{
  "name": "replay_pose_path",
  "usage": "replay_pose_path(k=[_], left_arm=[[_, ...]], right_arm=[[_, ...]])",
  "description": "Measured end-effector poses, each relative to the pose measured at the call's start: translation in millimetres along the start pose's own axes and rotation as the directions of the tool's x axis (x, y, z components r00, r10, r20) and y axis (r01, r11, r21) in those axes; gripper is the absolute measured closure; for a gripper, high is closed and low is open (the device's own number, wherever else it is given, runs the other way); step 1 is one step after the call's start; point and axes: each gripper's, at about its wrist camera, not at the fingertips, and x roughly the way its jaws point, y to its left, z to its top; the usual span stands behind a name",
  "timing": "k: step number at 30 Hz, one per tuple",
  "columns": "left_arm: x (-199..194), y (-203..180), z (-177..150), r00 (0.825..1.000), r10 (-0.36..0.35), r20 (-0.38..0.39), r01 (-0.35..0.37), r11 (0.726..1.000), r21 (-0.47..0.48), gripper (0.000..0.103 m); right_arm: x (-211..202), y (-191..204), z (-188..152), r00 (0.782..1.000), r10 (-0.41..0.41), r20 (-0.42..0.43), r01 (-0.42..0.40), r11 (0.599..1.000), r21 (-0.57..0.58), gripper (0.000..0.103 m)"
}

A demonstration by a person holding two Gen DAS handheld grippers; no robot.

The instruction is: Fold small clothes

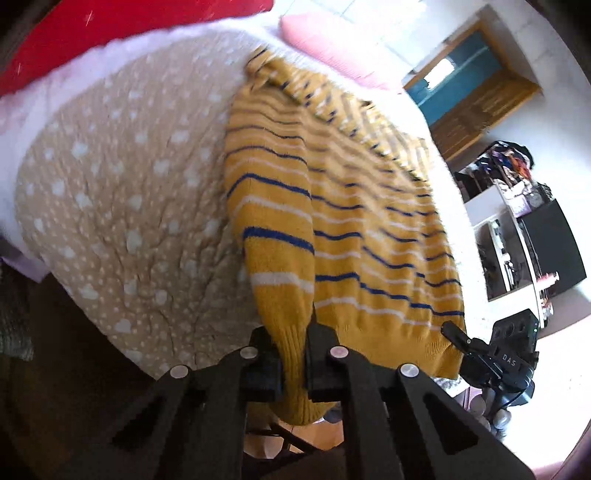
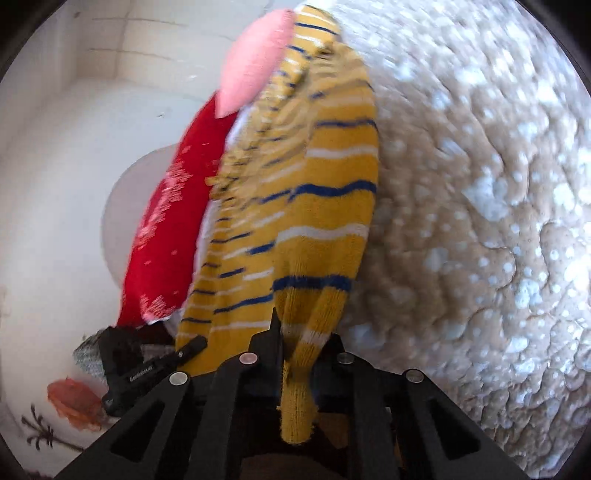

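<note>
Left wrist view: the left gripper (image 1: 293,354) pinches a ribbed sleeve cuff of the mustard striped sweater (image 1: 369,221), spread across the spotted tan bedspread (image 1: 122,206).

Right wrist view: the right gripper (image 2: 299,354) clamps the other cuff, sweater (image 2: 295,206) stretching ahead toward a pink pillow (image 2: 255,62).

Setting: a home bedroom. I am working over a bed covered by a tan quilted bedspread (image 1: 122,206) with white spots. A pink pillow (image 1: 325,44) lies at 12 o'clock in the left wrist view; a red cushion (image 1: 110,33) sits at 11 o'clock. At 2 o'clock, a wooden-framed doorway (image 1: 476,92) with teal behind it. At 3 o'clock, a white shelving unit (image 1: 513,229) with piled clothes (image 1: 506,162) on top. White walls (image 2: 66,155) show at 9 o'clock in the right wrist view.
</note>
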Motion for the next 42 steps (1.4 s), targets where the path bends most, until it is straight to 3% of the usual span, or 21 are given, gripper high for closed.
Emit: replay_pose_path(k=[5,9,15,21,25,28,36,42], left_arm=[[-22,-3,-17,1.0,-0.022,0.002,0.021,0.999,0.026,0.095],[-21,7,-30,1.0,-0.013,-0.021,0.013,1.0,-0.002,0.095],[-30,2,-2,1.0,-0.009,0.022,0.009,1.0,0.004,0.095],[-35,-21,54,0.993,-0.023,0.113,0.018,0.999,0.046,0.095],[-28,-49,106,0.981,0.016,0.194,-0.036,0.994,0.099,0.095],[-10,-58,148,0.979,0.034,0.203,-0.052,0.995,0.087,0.095],[73,-38,241,0.994,0.078,0.074,-0.078,0.997,-0.009,0.095],[126,-25,287,0.998,0.069,0.008,-0.069,0.996,-0.053,0.092]], right_arm=[[-31,20,-18,0.998,0.058,-0.011,-0.059,0.996,-0.065,0.095],[-50,9,-33,0.998,0.056,-0.023,-0.058,0.996,-0.065,0.095],[-52,23,-14,0.998,0.069,-0.003,-0.069,0.993,-0.094,0.095],[-38,63,40,0.996,0.076,0.042,-0.067,0.983,-0.173,0.095],[-24,94,88,0.993,0.055,0.102,-0.03,0.972,-0.234,0.095],[-12,109,129,0.99,0.035,0.139,0.002,0.968,-0.252,0.095],[51,97,217,0.975,-0.145,0.166,0.178,0.962,-0.205,0.095],[92,64,270,0.971,-0.2,0.132,0.216,0.969,-0.124,0.093]])
